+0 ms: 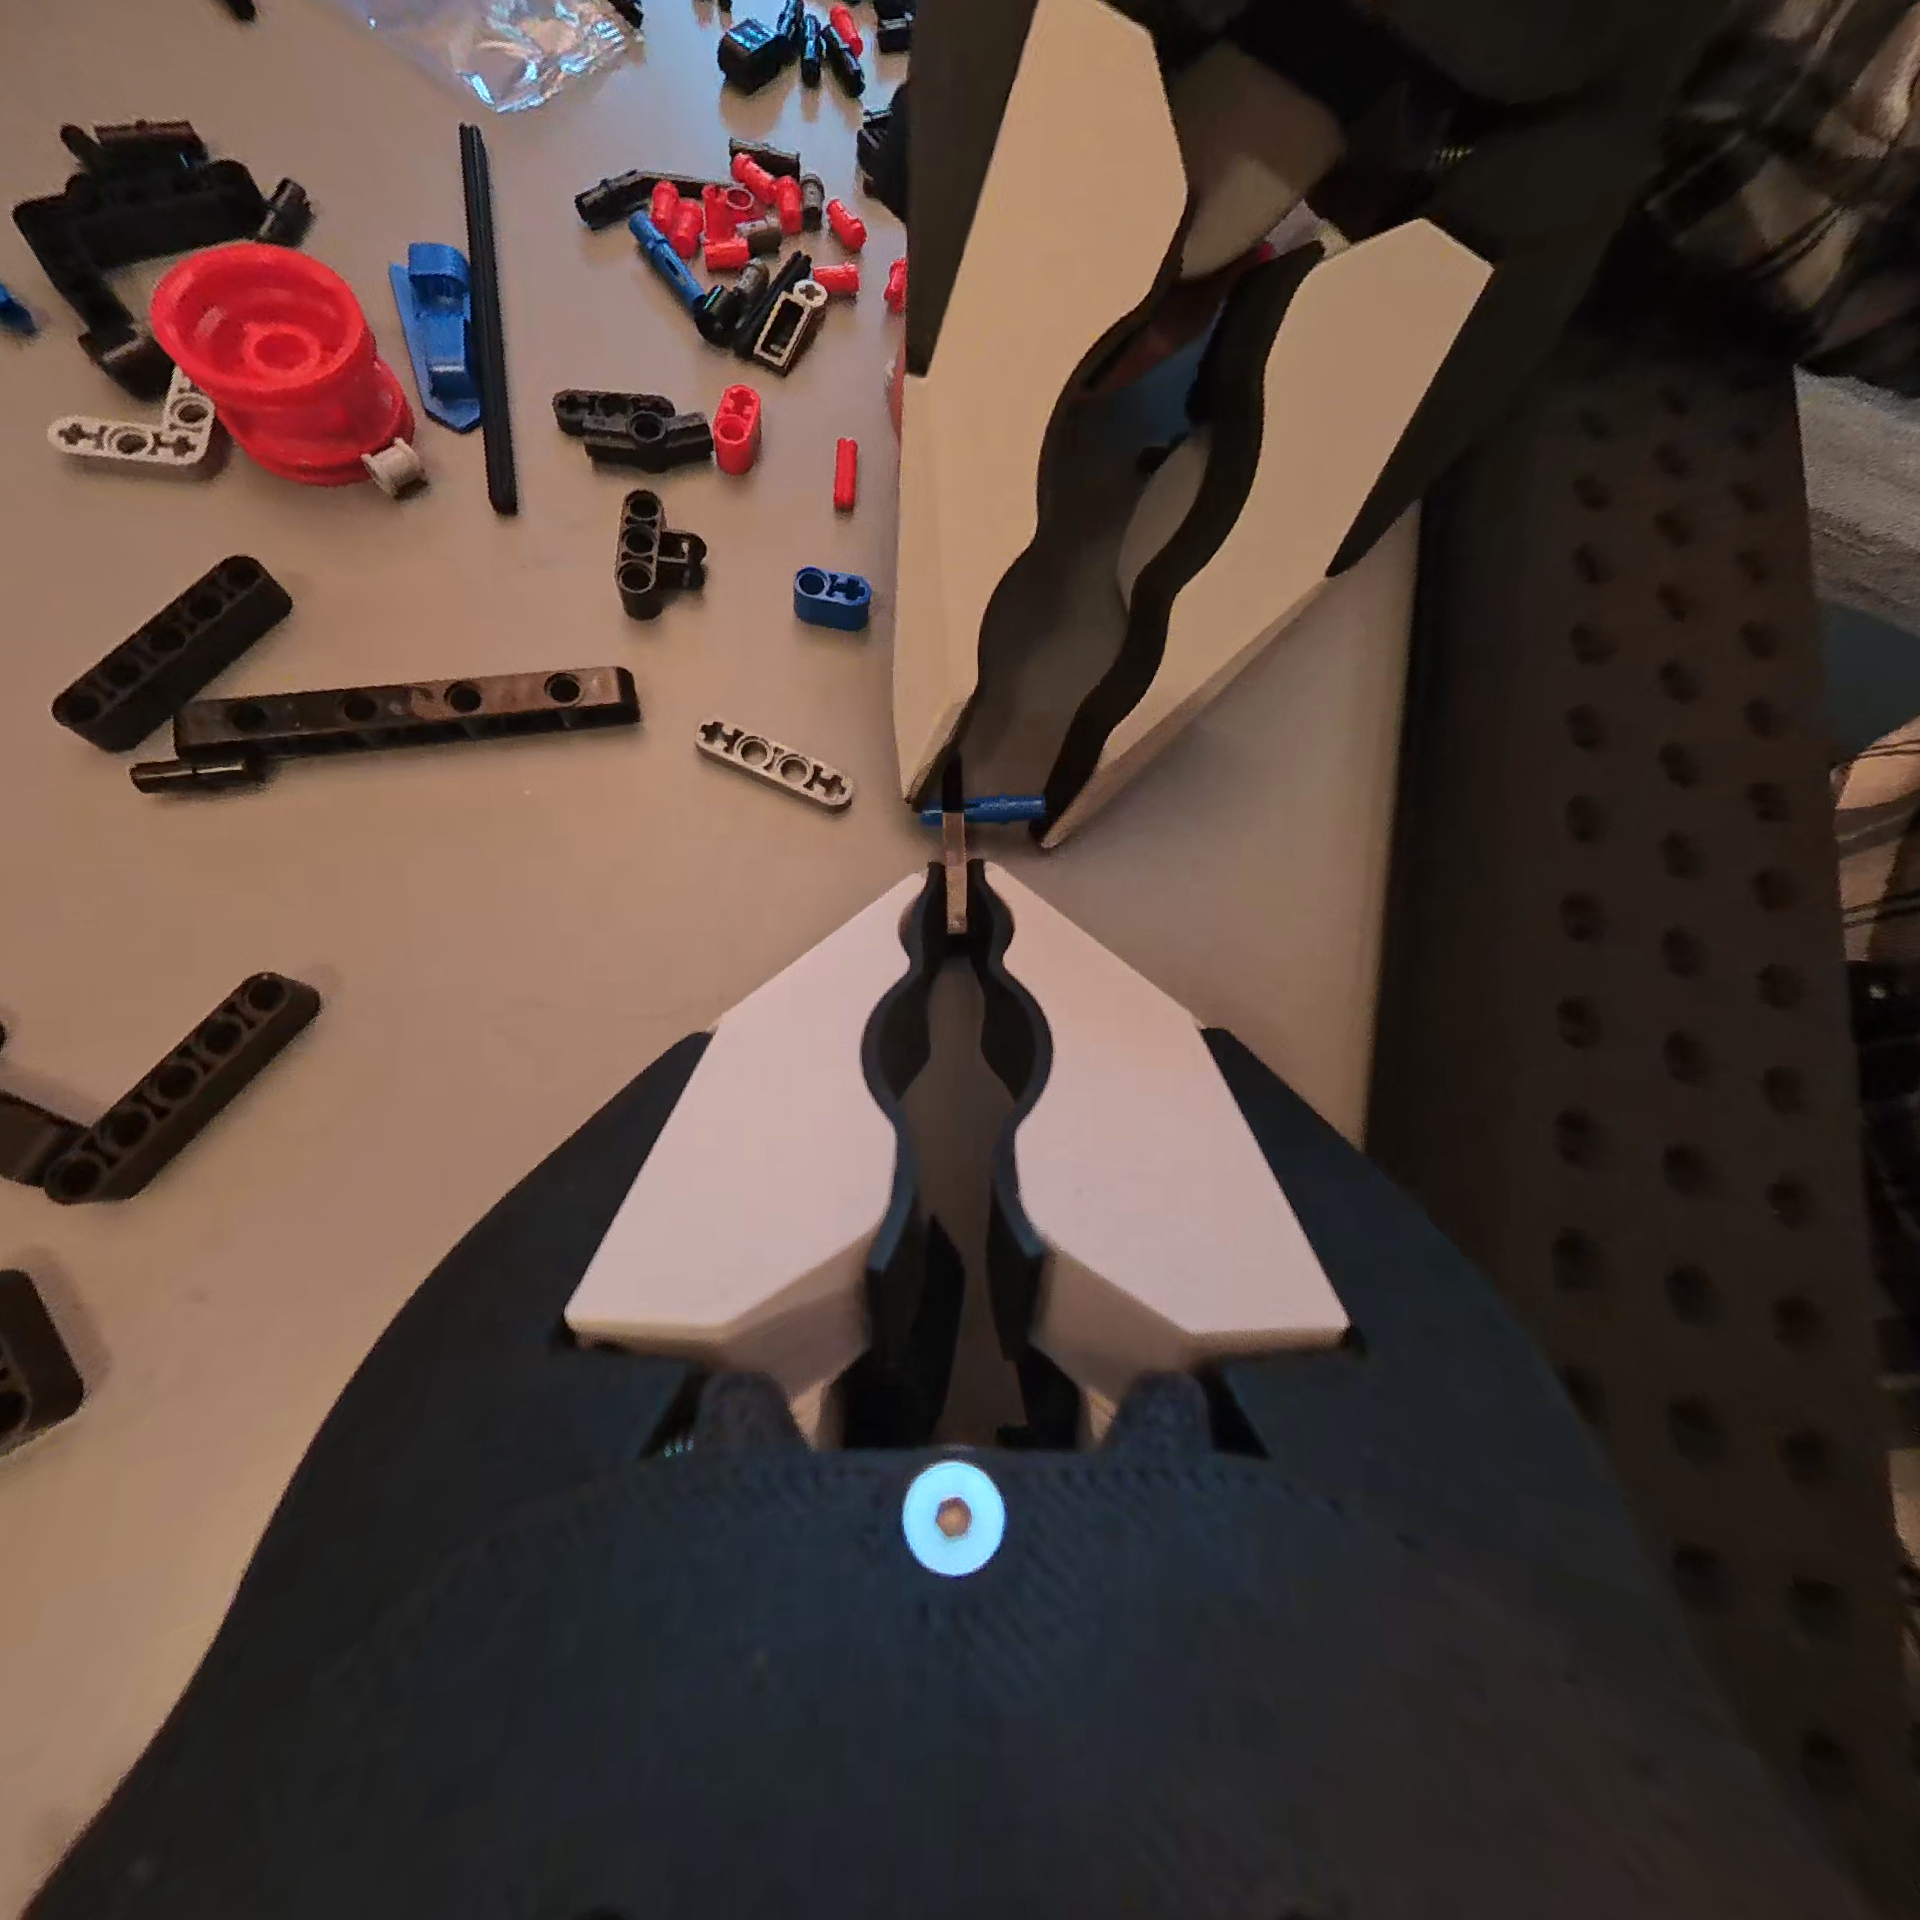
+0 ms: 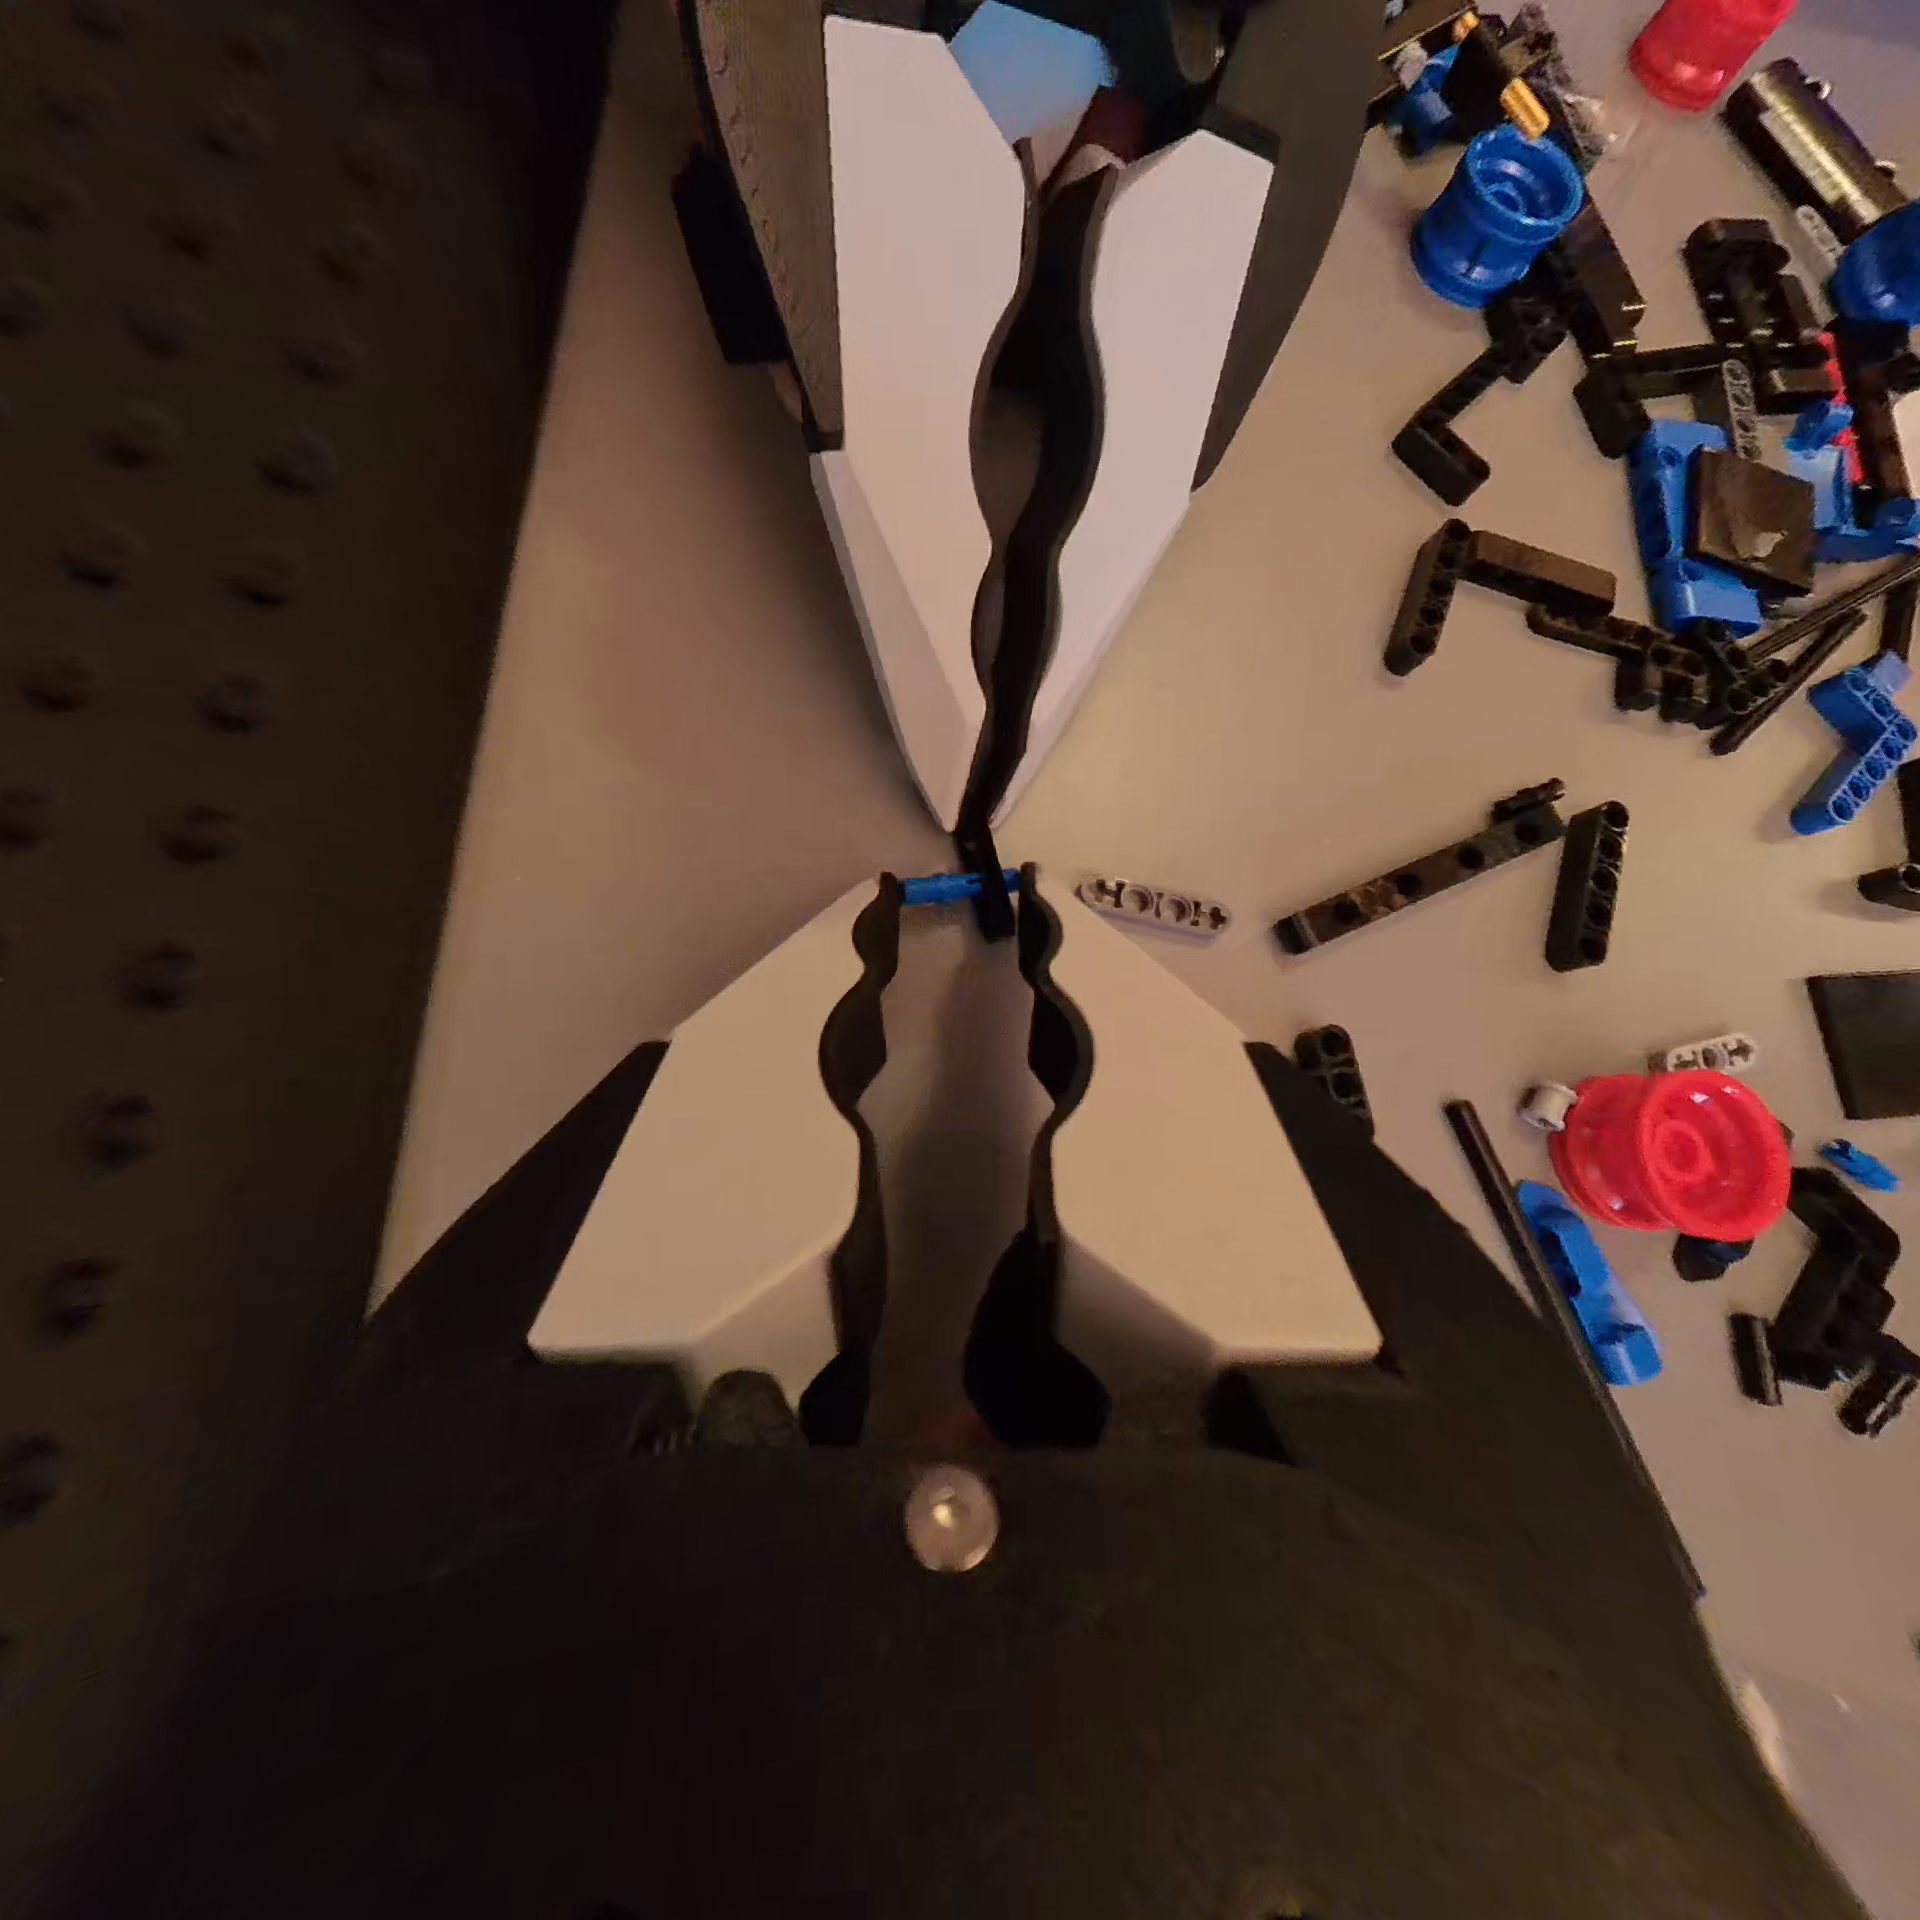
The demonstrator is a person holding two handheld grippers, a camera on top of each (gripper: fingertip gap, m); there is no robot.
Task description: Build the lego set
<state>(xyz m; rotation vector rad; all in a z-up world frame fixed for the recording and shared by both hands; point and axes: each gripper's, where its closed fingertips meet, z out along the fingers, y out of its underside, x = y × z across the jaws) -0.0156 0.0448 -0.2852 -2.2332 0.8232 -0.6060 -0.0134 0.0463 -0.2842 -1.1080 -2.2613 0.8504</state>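
Note:
My left gripper [image 1: 956,902] is shut on a small thin dark lego piece [image 1: 956,878] and holds it above the table. My right gripper [image 1: 987,808] comes in from above in the left wrist view, with its fingertips clamped on the two ends of a short blue pin [image 1: 997,806]. In the right wrist view my right gripper [image 2: 956,888] holds the blue pin [image 2: 935,886] crosswise. The pin meets the dark piece [image 2: 994,902], which hangs from the shut left gripper [image 2: 971,826]. Whether the pin goes through the piece cannot be told.
Loose lego parts lie on the tan table: a red wheel hub [image 1: 275,364], a long black beam [image 1: 405,712], a thin grey beam [image 1: 774,764], a blue connector [image 1: 831,597], and blue wheels [image 2: 1496,218]. A dark perforated board [image 1: 1610,935] borders the table. Only a small space, under 4 cm, lies between the two pairs of fingers.

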